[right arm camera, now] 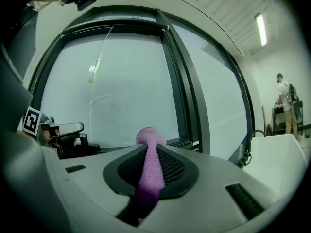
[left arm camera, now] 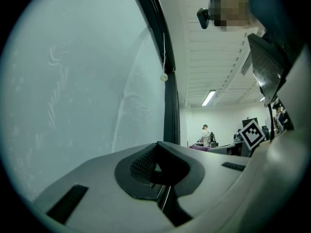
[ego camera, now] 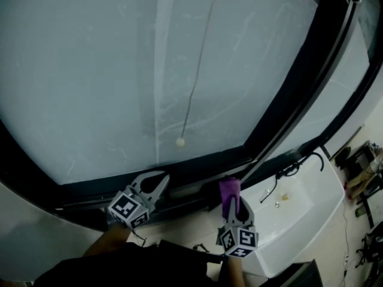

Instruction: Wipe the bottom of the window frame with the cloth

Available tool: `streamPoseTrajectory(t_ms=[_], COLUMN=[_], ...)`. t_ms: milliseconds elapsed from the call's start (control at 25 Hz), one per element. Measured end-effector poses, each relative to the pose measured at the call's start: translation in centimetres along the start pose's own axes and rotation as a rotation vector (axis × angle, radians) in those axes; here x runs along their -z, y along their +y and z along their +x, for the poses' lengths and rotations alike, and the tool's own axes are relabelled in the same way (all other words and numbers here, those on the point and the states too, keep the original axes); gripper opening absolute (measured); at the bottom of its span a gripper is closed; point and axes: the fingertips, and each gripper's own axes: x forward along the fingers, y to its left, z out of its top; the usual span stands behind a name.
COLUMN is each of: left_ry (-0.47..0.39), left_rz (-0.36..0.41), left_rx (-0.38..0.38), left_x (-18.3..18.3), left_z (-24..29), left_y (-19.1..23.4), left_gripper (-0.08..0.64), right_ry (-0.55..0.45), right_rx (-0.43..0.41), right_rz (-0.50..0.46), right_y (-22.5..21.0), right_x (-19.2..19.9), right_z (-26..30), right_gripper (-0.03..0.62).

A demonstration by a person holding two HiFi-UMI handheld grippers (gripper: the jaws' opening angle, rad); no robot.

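A folded purple cloth [ego camera: 230,191] sticks up from my right gripper [ego camera: 232,203], which is shut on it. In the right gripper view the cloth [right arm camera: 148,144] runs between the dark pads [right arm camera: 170,168] and pokes out past their tips. It is held just below the dark bottom rail of the window frame [ego camera: 185,173], close to the upright bar [ego camera: 287,121]; whether it touches the rail I cannot tell. My left gripper [ego camera: 154,186] points at the same rail further left, jaws together with nothing in them. The left gripper view shows its jaws [left arm camera: 158,165] before the frosted pane [left arm camera: 82,91].
A thin pull cord with a white bead [ego camera: 180,141] hangs in front of the pane. To the right lies a white sill [ego camera: 299,211] with a black cable [ego camera: 291,170] and small bits. Clutter sits on the floor at far right [ego camera: 362,172]. A person [right arm camera: 286,103] stands far off in the room.
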Motion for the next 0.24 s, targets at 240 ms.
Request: streamPoseTrajectory(t_ms=[240], left_ry=[-0.008], left_rz=[-0.024], left_rx=[-0.003], left_x=[0.15], left_z=[0.04], left_y=[-0.01], left_gripper=[0.002], right_ry=[0.017], right_rx=[-0.01], right_rz=[0.017], right_y=[0.06], right_x=[0.87], right_z=[0.2], right_gripper=[0.061])
